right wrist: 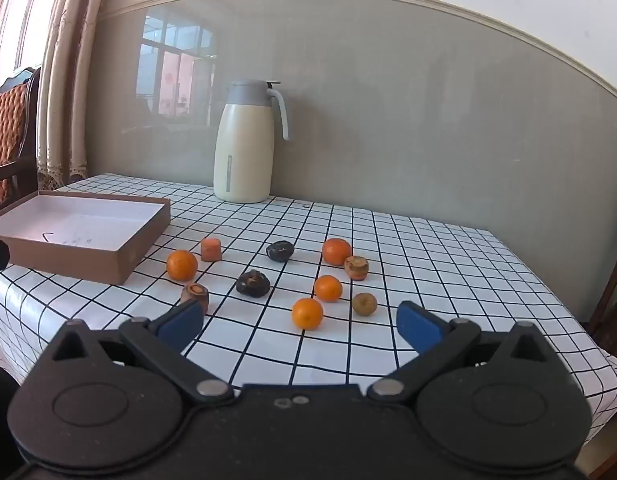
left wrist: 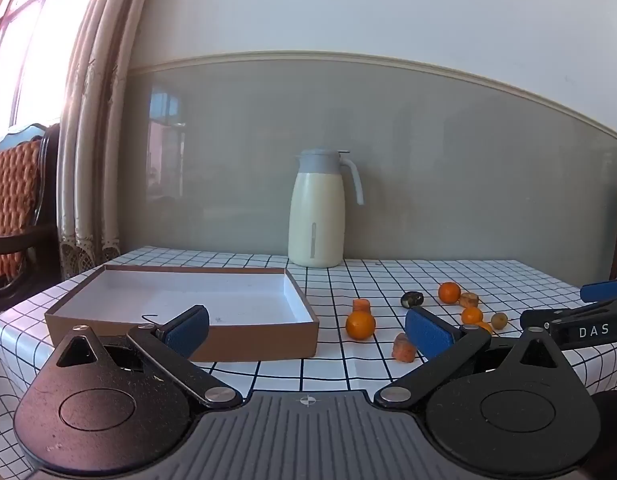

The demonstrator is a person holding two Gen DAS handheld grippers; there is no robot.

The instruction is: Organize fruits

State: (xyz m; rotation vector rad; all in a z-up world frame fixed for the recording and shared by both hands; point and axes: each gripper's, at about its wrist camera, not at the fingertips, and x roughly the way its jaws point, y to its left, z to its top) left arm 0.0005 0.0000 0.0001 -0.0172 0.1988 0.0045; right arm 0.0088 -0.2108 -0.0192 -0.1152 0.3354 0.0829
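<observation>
The right gripper (right wrist: 300,326) hangs low over the checked surface (right wrist: 428,248), jaws spread wide and holding nothing, tipped slightly downward. Just beyond it lie the oranges (right wrist: 307,313), round with no long axis, scattered among carrot stubs (right wrist: 196,295) standing on end and two dark lumps (right wrist: 252,282), possibly shrivelled fruit. The left gripper (left wrist: 306,330), jaws equally wide and bare, faces the shallow brown box (left wrist: 180,312), its long side running left to right. Farthest back, a cream jug (right wrist: 244,144) stands against the wall.
</observation>
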